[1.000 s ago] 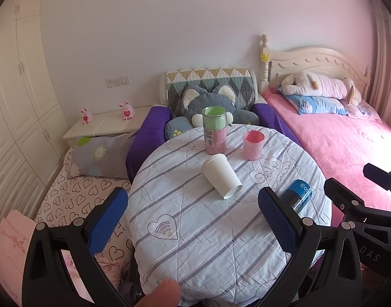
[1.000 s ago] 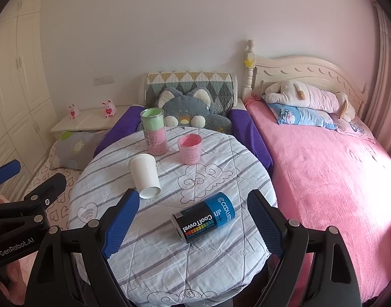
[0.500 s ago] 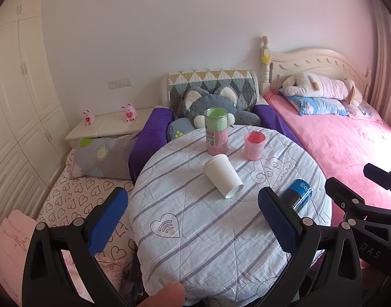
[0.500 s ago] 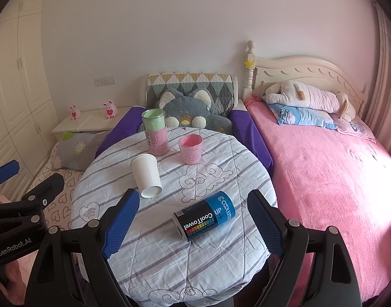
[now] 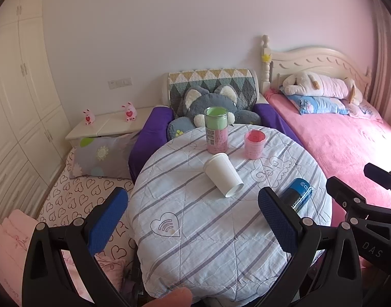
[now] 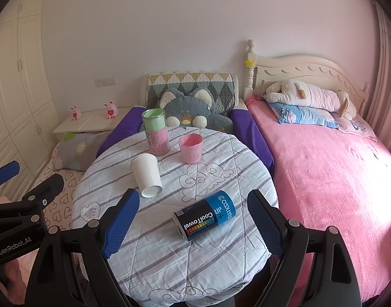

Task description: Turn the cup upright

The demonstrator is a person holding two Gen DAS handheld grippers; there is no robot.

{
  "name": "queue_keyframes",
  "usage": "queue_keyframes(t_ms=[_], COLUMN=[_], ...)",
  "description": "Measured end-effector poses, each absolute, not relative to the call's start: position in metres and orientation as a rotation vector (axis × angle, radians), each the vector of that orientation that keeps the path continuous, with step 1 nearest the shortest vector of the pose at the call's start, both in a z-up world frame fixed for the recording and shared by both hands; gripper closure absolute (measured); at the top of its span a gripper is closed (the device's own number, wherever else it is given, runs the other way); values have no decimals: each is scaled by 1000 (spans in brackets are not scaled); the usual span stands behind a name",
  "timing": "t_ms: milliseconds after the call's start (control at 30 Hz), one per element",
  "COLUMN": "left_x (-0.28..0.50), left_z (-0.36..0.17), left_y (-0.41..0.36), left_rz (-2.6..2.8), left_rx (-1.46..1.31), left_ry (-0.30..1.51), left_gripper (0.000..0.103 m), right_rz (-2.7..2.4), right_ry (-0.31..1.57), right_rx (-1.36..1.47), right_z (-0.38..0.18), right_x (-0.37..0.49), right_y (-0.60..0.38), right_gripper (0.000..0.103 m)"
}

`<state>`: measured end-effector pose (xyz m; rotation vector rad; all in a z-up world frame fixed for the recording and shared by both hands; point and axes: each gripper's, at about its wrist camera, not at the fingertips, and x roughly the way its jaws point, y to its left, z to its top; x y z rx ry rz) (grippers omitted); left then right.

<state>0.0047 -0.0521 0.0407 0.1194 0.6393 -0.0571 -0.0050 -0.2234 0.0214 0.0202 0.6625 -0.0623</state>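
White paper cup (image 5: 223,174) lies on its side mid-table (mouth toward camera), so it needs righting. Left gripper (image 5: 192,220) and right gripper (image 6: 192,222) hover wide open, empty, well short.

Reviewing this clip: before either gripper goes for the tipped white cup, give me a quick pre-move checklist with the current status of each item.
1. White paper cup lying on its side, flip pending: ok.
2. Left gripper open, empty: ok.
3. Right gripper open, empty: ok.
4. Path to cup: blue canister lies between right fingers: not ok.
5. Pink cup and green-topped jar upright, apart from the cup: ok.
6. Cup contents: cannot tell.
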Motion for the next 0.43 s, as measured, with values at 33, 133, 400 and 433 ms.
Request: queue_keyframes(t_ms=[33, 133, 400, 433], left_x=[5, 5, 2, 2], left_z=[41, 40, 37, 37], left_y=[-52, -52, -51, -51], left_rz=[-56, -62, -58, -59], left_rx=[120, 116, 110, 111], left_ry=[639, 642, 634, 635], left_gripper=[0, 0, 0, 0], right_rz=[-63, -62, -61, -62], right_ry=[662, 664, 666, 666], right_rx=[20, 21, 22, 22], right_z=[22, 22, 21, 22], right_x=[-5, -5, -6, -6], right_y=[-223, -223, -222, -221], right_gripper=[16, 16, 16, 16])
